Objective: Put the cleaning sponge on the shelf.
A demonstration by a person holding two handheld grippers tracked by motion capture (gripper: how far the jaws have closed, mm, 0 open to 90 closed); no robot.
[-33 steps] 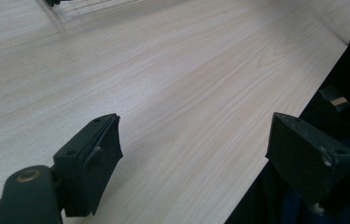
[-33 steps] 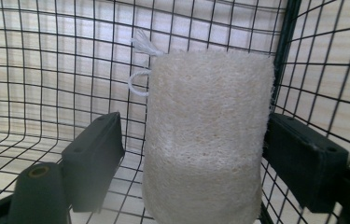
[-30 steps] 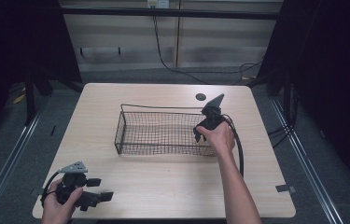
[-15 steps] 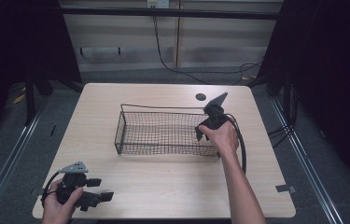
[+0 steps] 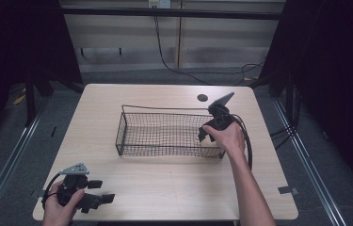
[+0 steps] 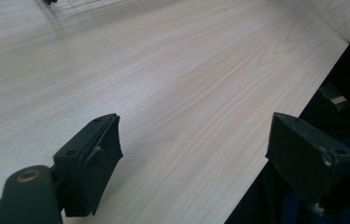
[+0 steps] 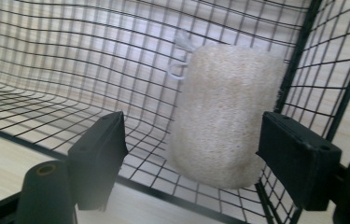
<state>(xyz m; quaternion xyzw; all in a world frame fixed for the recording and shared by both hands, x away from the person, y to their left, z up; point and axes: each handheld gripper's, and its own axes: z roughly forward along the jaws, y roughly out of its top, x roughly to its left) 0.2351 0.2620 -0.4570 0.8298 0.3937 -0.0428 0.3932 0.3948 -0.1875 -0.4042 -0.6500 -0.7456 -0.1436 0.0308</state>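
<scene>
While the pale wooden surface (image 5: 164, 188) stretches out beneath both of them, the black wire basket (image 5: 164, 134) sits just left of the right hand-held gripper (image 5: 205, 133), which dips over its right end. A beige loofah sponge (image 7: 224, 114) stands inside the basket's corner, between this hand-held gripper's jaws; these have just been closing, yet a gap remains on the left side, so nothing is grasped. Near the surface's front left corner, the left hand-held gripper (image 5: 101, 190) rests released, its jaws spread wide over bare wood
</scene>
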